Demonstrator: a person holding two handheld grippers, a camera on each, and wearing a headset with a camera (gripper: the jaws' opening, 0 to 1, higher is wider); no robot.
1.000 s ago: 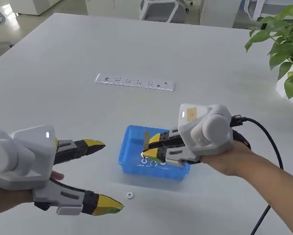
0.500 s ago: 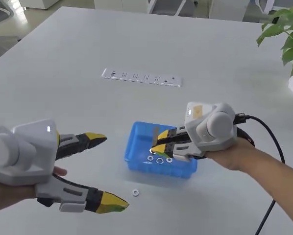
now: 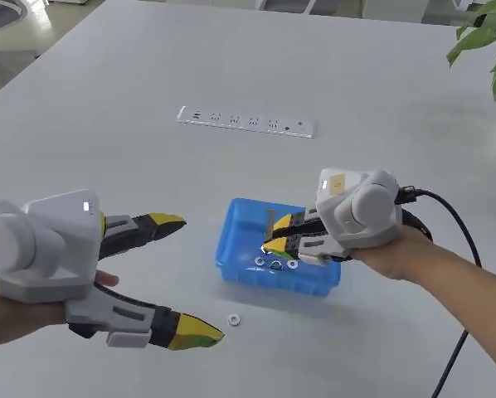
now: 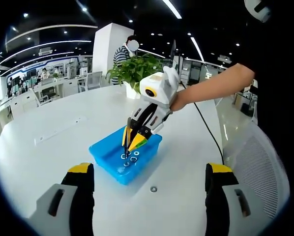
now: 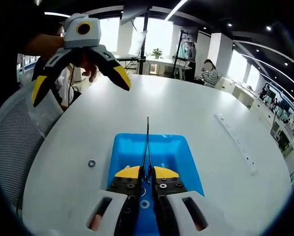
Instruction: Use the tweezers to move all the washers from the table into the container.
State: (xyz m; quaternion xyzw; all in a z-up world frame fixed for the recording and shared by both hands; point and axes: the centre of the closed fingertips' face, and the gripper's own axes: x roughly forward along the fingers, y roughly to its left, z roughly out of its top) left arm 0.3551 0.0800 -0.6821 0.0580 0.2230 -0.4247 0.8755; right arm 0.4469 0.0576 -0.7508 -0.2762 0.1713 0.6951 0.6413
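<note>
A blue container [image 3: 269, 284] sits on the white table with three washers [image 3: 275, 265] lying in it. My right gripper [image 3: 274, 239] hovers over the container's right half, shut on thin tweezers [image 5: 147, 140] whose tips point down into it. One washer [image 3: 233, 319] lies on the table just in front of the container, also seen as a small washer [image 5: 91, 162] and washer [image 4: 153, 189]. My left gripper [image 3: 187, 279] is held wide open to the left of the container, with nothing between its jaws. The left gripper view has the right gripper [image 4: 135, 140] over the container [image 4: 107, 166].
A white power strip [image 3: 246, 122] lies farther back on the table. A potted plant [image 3: 490, 46] stands at the far right edge. A black cable [image 3: 455, 240] trails from the right gripper. A mesh chair back [image 4: 265, 167] stands beside the table.
The head camera has shifted, so the whole scene sits a little differently in frame. Both grippers keep nearly the same places relative to the container.
</note>
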